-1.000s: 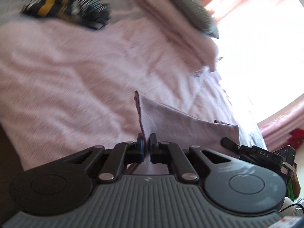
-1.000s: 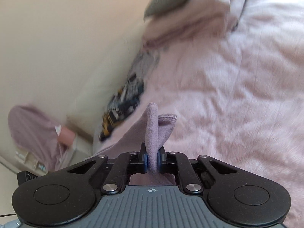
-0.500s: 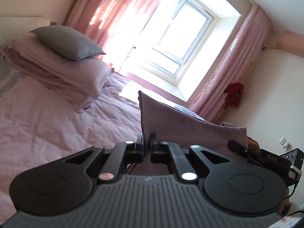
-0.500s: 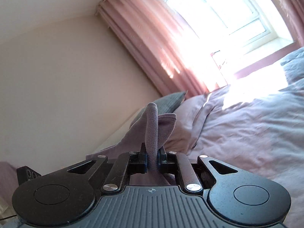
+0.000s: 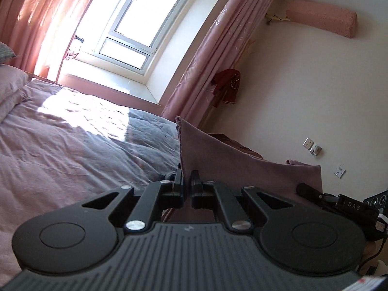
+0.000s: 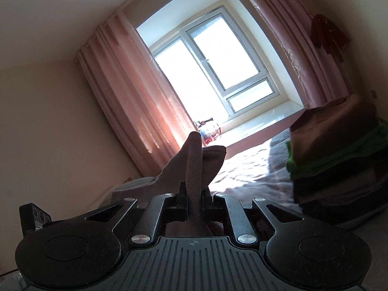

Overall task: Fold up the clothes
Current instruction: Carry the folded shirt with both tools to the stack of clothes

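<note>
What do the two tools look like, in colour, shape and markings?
Both look alike. The left tool and the right tool have black fingers on black linkage arms with silver pivot pins, two round black discs at the sides, and a ribbed dark grey body with a small round mark. Beside each, part of the other tool shows, lettered DAS.

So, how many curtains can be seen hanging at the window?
2. One curtain hangs to the left of the window, and the other curtain hangs to its right, beside the wall. No other curtain is visible, though the views are narrow.
</note>
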`<control>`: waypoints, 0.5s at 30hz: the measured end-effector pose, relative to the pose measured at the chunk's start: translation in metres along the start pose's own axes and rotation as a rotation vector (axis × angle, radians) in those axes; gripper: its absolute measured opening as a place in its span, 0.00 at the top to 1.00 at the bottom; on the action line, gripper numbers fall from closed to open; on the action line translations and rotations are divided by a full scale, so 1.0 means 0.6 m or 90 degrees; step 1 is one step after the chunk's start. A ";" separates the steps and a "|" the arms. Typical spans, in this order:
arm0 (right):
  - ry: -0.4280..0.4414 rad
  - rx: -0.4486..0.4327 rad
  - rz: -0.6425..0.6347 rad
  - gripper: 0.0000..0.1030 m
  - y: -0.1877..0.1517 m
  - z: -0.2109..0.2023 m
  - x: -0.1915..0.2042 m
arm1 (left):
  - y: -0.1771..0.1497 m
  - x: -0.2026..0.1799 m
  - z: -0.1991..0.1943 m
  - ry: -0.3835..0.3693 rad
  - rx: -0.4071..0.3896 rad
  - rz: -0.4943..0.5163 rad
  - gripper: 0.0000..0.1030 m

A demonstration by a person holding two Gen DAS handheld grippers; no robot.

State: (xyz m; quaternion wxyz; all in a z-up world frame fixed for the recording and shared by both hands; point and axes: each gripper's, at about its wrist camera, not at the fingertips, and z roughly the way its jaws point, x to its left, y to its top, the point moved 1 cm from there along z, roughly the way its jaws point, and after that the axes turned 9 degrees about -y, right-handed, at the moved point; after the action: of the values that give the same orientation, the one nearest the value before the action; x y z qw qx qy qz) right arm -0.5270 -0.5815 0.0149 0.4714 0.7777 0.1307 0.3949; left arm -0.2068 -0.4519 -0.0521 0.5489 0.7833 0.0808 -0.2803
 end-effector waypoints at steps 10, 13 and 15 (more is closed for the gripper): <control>-0.037 -0.022 -0.013 0.95 0.240 0.054 -0.266 | 0.043 -0.145 0.343 -0.035 -0.012 0.024 0.98; -0.042 -0.014 0.003 0.94 0.286 0.091 -0.327 | 0.064 -0.168 0.428 -0.026 -0.003 0.047 0.98; -0.040 -0.010 0.012 0.94 0.310 0.111 -0.360 | 0.075 -0.178 0.471 -0.020 0.001 0.057 0.98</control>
State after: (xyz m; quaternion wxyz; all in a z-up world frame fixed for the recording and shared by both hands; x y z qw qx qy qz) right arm -0.6504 -0.8450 0.0481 0.4776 0.7871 0.1058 0.3758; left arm -0.3748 -0.7060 -0.0270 0.5613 0.7821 0.0366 -0.2680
